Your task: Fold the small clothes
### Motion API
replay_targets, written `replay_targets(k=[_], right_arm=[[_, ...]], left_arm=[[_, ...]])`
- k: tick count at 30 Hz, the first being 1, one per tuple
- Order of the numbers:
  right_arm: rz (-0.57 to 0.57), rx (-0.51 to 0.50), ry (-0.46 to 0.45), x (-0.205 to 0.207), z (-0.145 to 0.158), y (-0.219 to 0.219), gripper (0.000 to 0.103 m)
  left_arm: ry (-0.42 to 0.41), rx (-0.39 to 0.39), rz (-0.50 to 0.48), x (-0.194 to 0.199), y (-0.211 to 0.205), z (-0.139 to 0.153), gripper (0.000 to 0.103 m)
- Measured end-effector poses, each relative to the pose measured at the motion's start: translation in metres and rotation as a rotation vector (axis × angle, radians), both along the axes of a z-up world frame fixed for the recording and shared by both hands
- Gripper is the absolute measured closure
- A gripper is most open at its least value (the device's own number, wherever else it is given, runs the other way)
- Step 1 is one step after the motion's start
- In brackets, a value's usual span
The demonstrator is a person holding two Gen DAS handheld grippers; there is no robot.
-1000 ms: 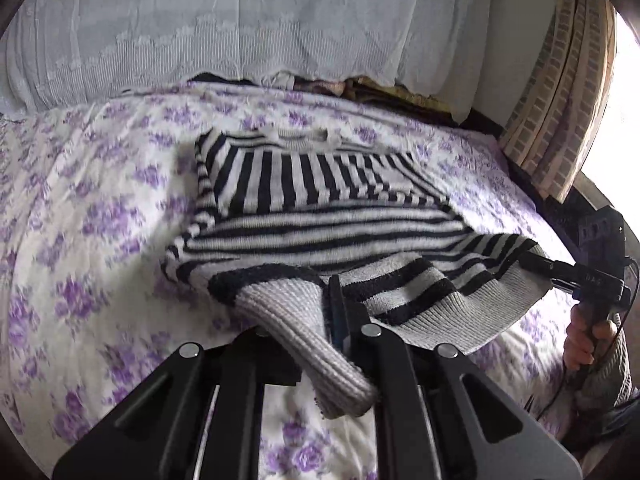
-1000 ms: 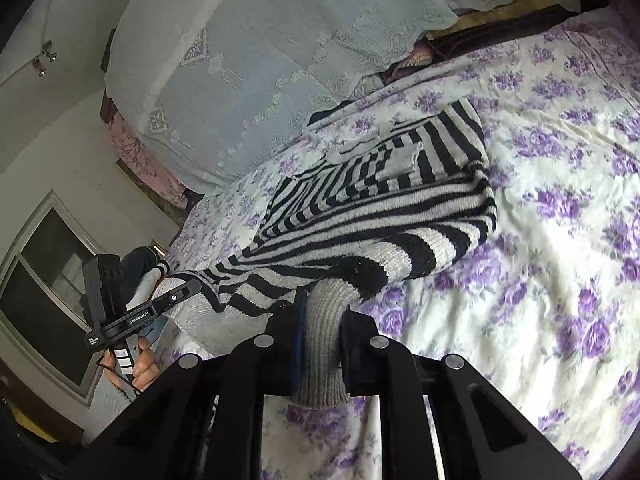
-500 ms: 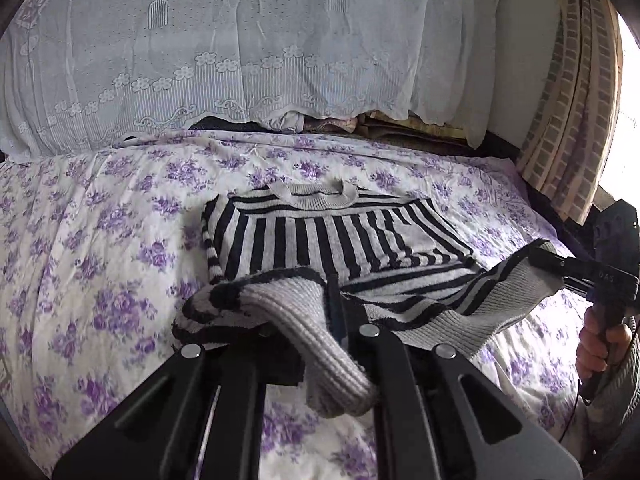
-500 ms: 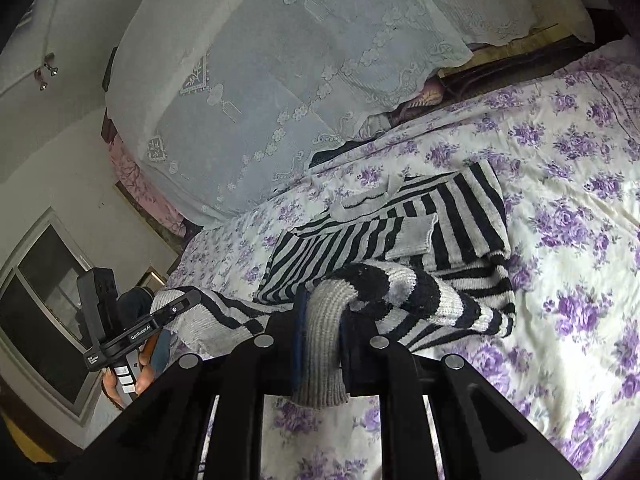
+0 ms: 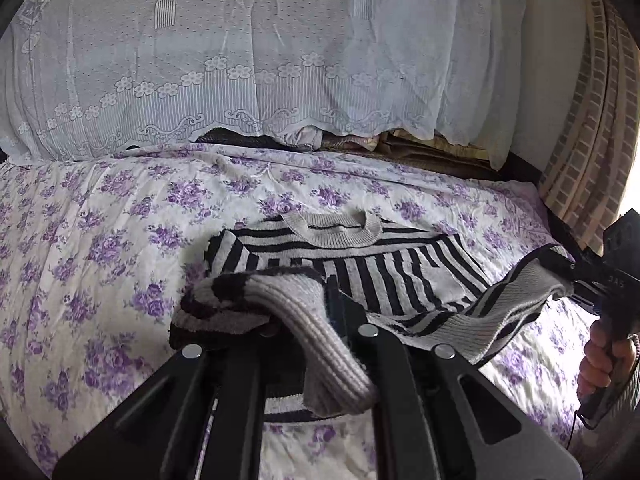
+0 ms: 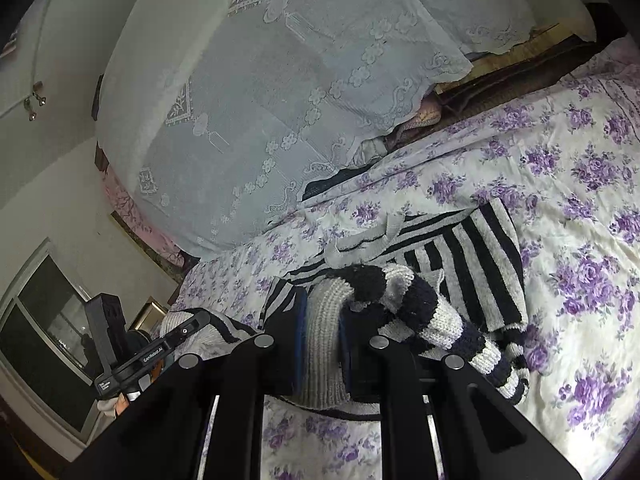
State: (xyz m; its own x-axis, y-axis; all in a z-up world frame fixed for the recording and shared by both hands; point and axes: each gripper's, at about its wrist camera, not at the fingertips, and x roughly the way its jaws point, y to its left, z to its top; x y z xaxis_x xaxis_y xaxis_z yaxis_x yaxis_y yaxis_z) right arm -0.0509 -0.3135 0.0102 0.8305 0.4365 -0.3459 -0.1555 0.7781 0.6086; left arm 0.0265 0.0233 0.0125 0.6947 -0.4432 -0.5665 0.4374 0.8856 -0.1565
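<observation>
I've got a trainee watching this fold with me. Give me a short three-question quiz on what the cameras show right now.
1. True or false: both grippers grip the striped sweater's grey ribbed hem.
2. What pattern is on the bedsheet?
3. The sweater's neckline lies: A) toward the lace curtain, B) under the left gripper, C) off the bed.

Key: 1 true: left and right gripper each clamp it. 2 purple flowers. 3 A.
</observation>
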Motion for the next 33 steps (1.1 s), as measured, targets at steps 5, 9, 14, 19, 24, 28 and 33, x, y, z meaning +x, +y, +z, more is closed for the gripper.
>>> replay_targets(k=[5, 9, 14, 19, 24, 28, 33], right_arm=[[-0.021, -0.005, -0.005, 0.024, -0.001, -0.004, 0.088], [-0.035, 0.012, 0.009, 0.045, -0.006, -0.009, 0.088], [-0.049, 0.013, 0.011, 0.073, -0.006, -0.013, 0.088], [-0.058, 0.020, 0.010, 0.100, -0.009, -0.013, 0.088], [-0.077, 0.063, 0.030, 0.125, -0.018, -0.017, 0.088], [-0.090, 0.086, 0.056, 0.143, -0.030, -0.021, 0.088], [-0.104, 0.091, 0.089, 0.155, -0.050, -0.025, 0.088]], left_arm=[[-0.015, 0.012, 0.021, 0.019, -0.007, 0.001, 0.096], [-0.010, 0.014, 0.031, 0.036, -0.013, -0.002, 0.096], [-0.018, 0.024, 0.051, 0.057, -0.019, -0.004, 0.096], [-0.017, 0.013, 0.073, 0.078, -0.017, -0.005, 0.096], [-0.005, 0.031, 0.107, 0.102, -0.021, -0.018, 0.096], [0.012, 0.038, 0.136, 0.116, -0.023, -0.031, 0.096], [0.057, 0.054, 0.169, 0.134, -0.024, -0.058, 0.096]])
